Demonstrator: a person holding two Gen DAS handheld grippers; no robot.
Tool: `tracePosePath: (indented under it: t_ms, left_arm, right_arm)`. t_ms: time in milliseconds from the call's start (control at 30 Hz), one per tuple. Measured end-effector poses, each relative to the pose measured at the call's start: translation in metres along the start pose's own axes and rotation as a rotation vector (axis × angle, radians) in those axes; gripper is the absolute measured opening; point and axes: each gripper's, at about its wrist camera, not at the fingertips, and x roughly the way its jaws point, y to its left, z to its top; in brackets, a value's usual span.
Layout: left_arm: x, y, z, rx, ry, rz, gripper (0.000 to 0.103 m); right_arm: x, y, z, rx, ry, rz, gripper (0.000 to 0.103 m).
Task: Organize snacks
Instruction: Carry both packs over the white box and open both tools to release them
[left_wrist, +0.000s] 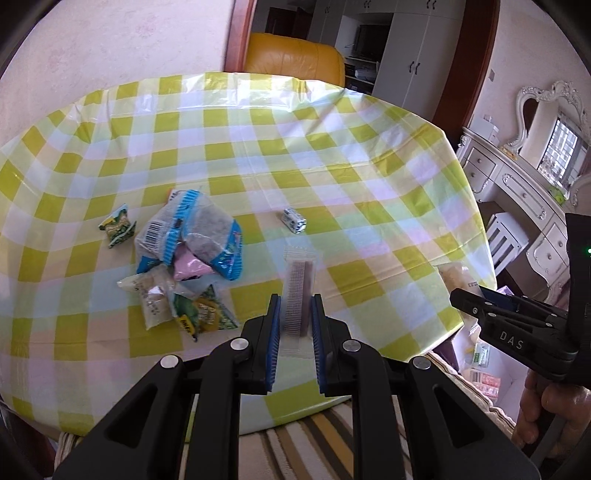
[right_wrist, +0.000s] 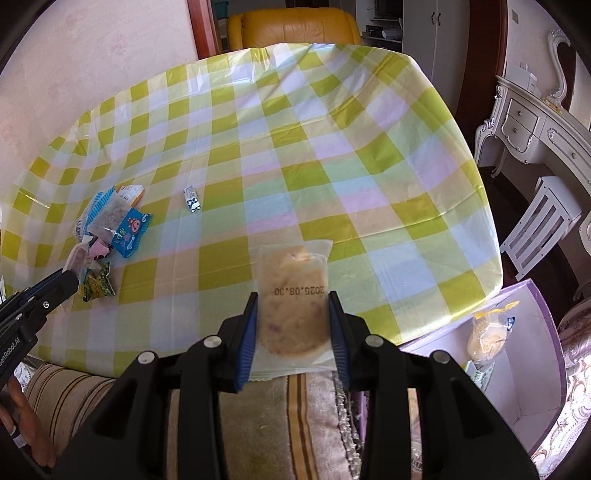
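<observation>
My left gripper (left_wrist: 296, 301) is shut on a thin clear snack packet (left_wrist: 295, 291) with a dark filling, held edge-on above the near side of the checked table (left_wrist: 332, 155). My right gripper (right_wrist: 293, 297) is shut on a clear packet with a round pale pastry (right_wrist: 293, 314) and a printed date. It hangs over the table's near edge (right_wrist: 424, 325). A pile of snack packets (left_wrist: 184, 251) lies on the table's left part, also seen as the pile (right_wrist: 110, 229). Apart from it lies a small cow-print candy (left_wrist: 294, 220), the candy (right_wrist: 192, 199). A green packet (left_wrist: 116, 229) lies left of the pile.
A purple-and-white box (right_wrist: 532, 387) stands below the table's right corner, with a bread packet (right_wrist: 487, 332) in it. Striped cushions (right_wrist: 295, 424) lie under my grippers. A yellow leather chair (left_wrist: 295, 55) stands behind the table, a white dresser (right_wrist: 535, 122) to the right.
</observation>
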Motion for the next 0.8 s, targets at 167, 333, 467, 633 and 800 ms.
tracePosePath:
  t_ms: [167,333,467,633,800]
  left_arm:
    - [0.012,-0.034,0.001,0.043,0.029,-0.072,0.015]
    - [0.025,-0.069,0.001,0.084,0.069,-0.157,0.015]
    - [0.038,-0.098,0.001,0.111,0.107,-0.236,0.015]
    - [0.049,-0.135,-0.004,0.168,0.147,-0.302,0.016]
    - [0.057,-0.162,-0.007,0.204,0.183,-0.353,0.016]
  right_arm:
    - [-0.003,-0.038,-0.007,0.048,0.004,-0.059,0.036]
    - [-0.003,-0.081,-0.017,0.108,0.013,-0.131,0.036]
    - [-0.004,-0.112,-0.023,0.148,0.021,-0.188,0.036]
    - [-0.004,-0.144,-0.032,0.194,0.030,-0.243,0.036]
    - [-0.005,-0.167,-0.035,0.235,0.030,-0.277,0.036]
